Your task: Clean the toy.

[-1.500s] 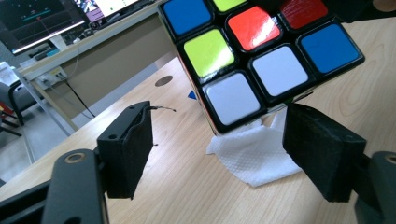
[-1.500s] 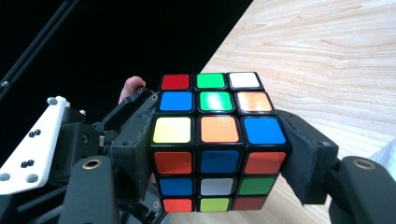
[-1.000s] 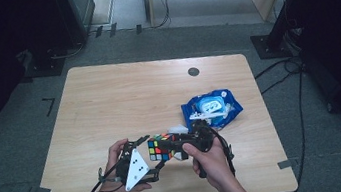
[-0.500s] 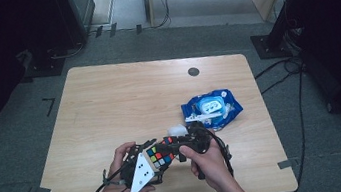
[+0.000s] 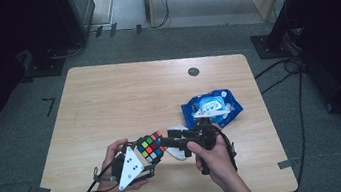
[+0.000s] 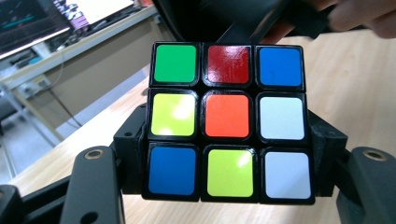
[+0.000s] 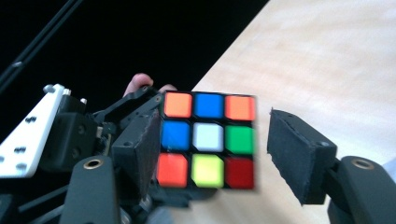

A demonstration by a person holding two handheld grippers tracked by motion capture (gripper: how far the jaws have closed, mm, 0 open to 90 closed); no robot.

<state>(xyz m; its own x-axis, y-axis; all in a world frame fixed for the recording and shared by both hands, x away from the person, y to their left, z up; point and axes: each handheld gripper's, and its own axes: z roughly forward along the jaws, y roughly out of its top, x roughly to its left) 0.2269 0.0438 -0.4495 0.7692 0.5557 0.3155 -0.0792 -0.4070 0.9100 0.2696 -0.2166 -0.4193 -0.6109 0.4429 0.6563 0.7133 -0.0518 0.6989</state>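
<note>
A scrambled Rubik's cube (image 5: 151, 147) hangs above the near part of the wooden table (image 5: 124, 102). In the left gripper view the cube (image 6: 229, 121) shows a face with an orange centre. My left gripper (image 6: 229, 156) has just been closing and is shut on the cube, with a pad on each side of its lower rows. In the right gripper view the cube (image 7: 208, 140) sits between the jaws of my right gripper (image 7: 219, 154). The right pad (image 7: 299, 154) stands clear of it by a gap, so that gripper is open. From above, the right gripper (image 5: 165, 141) meets the cube from the right.
A blue pack of wipes (image 5: 212, 108) lies on the table just beyond the right hand. A small white object (image 5: 177, 129) lies under the right gripper. A dark round grommet (image 5: 194, 71) sits near the far edge. Cables trail off the near edge.
The cube and both grippers have drifted slightly to the left. The left gripper's white plate has swung closer to the cube.
</note>
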